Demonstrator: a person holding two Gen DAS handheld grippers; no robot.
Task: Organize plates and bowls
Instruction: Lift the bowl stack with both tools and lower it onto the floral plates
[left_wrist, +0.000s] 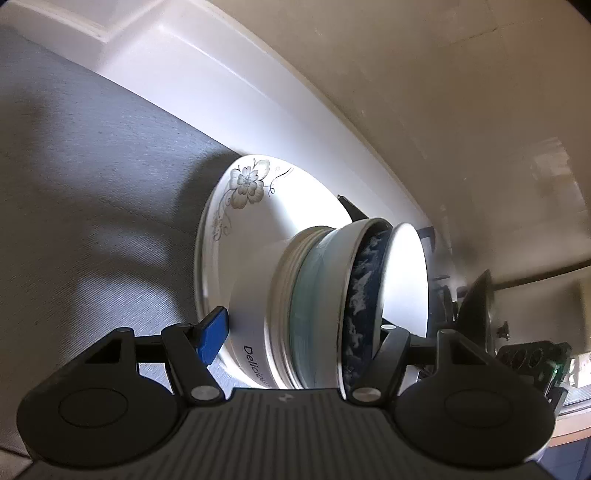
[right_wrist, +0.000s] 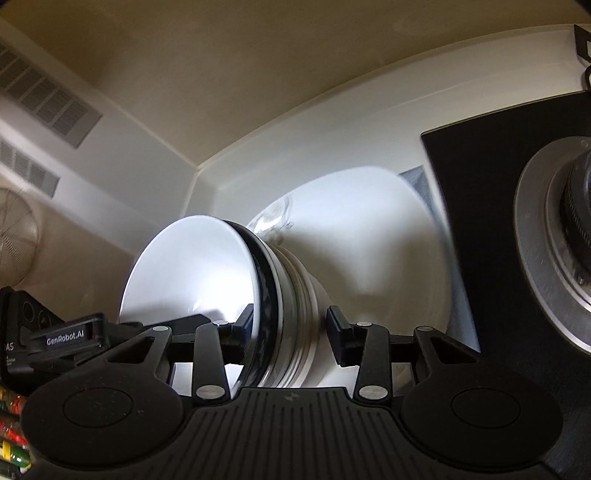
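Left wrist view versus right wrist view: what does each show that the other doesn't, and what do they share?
Only the left wrist view: lettering on the lowest bowl and a blue pad on one finger. Only the right wrist view: wall vents and a black mat bearing a round metal fitting. Both: the bowl stack on the white plate, straddled by the left gripper and the right gripper.

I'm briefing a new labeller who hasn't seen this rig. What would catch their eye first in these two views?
A stack of bowls fills the middle of both wrist views, sitting on a white plate with a grey flower print, with both grippers reaching in around it. The left gripper has a blue pad beside the plate's rim. At the right edge of the right wrist view a round stove burner sits on a black cooktop.
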